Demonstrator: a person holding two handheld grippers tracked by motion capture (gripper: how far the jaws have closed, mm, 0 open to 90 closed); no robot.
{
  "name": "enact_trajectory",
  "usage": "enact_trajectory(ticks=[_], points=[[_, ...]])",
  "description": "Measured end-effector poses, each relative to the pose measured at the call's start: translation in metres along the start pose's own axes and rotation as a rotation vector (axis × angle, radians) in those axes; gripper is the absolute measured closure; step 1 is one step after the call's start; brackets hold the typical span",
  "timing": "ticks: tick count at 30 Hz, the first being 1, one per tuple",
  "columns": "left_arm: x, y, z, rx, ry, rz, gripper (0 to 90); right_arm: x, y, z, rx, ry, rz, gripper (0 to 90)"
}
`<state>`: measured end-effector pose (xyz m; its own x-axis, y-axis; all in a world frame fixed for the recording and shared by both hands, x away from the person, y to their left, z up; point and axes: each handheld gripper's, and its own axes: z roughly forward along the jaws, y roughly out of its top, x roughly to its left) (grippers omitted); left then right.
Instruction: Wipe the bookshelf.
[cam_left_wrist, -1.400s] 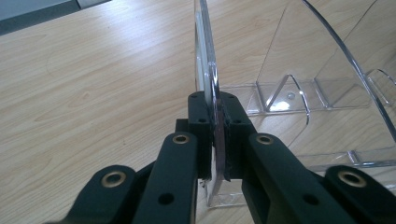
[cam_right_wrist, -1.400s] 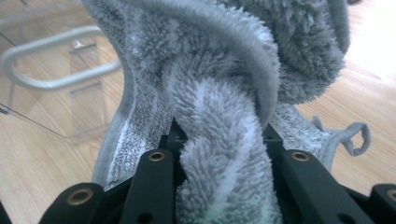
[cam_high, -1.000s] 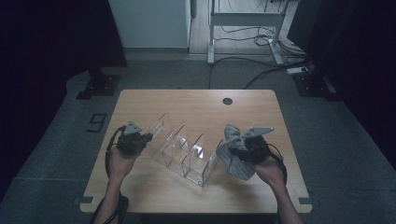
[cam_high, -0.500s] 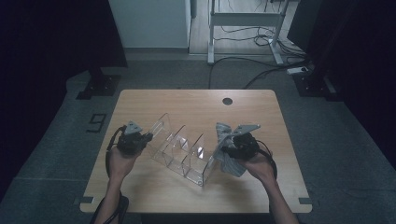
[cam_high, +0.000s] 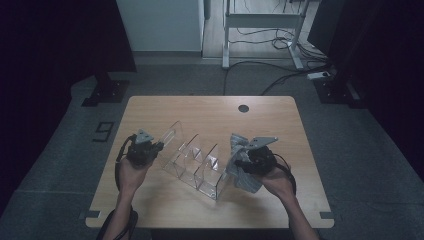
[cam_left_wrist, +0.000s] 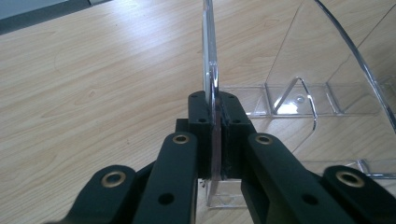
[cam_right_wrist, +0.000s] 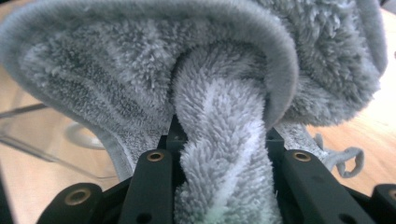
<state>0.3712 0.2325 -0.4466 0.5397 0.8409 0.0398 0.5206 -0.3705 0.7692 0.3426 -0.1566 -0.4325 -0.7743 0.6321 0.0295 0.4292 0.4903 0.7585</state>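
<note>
A clear acrylic organiser (cam_high: 195, 162) with several slanted compartments lies across the middle of the wooden table (cam_high: 210, 110). My left gripper (cam_high: 159, 147) (cam_left_wrist: 215, 114) is shut on the organiser's end wall (cam_left_wrist: 210, 60), the thin clear panel pinched between both pads. At the organiser's right end, my right gripper (cam_high: 239, 161) (cam_right_wrist: 219, 140) is shut on a bunched grey fluffy cloth (cam_high: 243, 170) (cam_right_wrist: 154, 70). The cloth hangs against the organiser's right side, and a clear edge of the organiser (cam_right_wrist: 42, 140) shows behind it.
A round cable hole (cam_high: 243, 108) sits near the table's far edge. Beyond the table are a desk frame with cables (cam_high: 260, 35) and a white cabinet (cam_high: 160, 25) on the grey floor. Bare tabletop lies ahead of the organiser and along the near edge.
The right hand with the cloth has shifted slightly left, toward the organiser's right end. The left gripper and the organiser have stayed put.
</note>
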Motion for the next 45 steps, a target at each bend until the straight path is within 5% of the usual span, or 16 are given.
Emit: enact_trajectory(ticks=[21, 45], points=[[-0.001, 0.0, 0.0, 0.003, 0.011, 0.012, 85.3, 0.033, -0.005, -0.003, 0.011, 0.082, -0.022, 64.6], [-0.002, 0.001, 0.0, 0.009, 0.013, 0.009, 85.2, 0.077, -0.009, 0.0, 0.084, 0.154, -0.132, 64.8]])
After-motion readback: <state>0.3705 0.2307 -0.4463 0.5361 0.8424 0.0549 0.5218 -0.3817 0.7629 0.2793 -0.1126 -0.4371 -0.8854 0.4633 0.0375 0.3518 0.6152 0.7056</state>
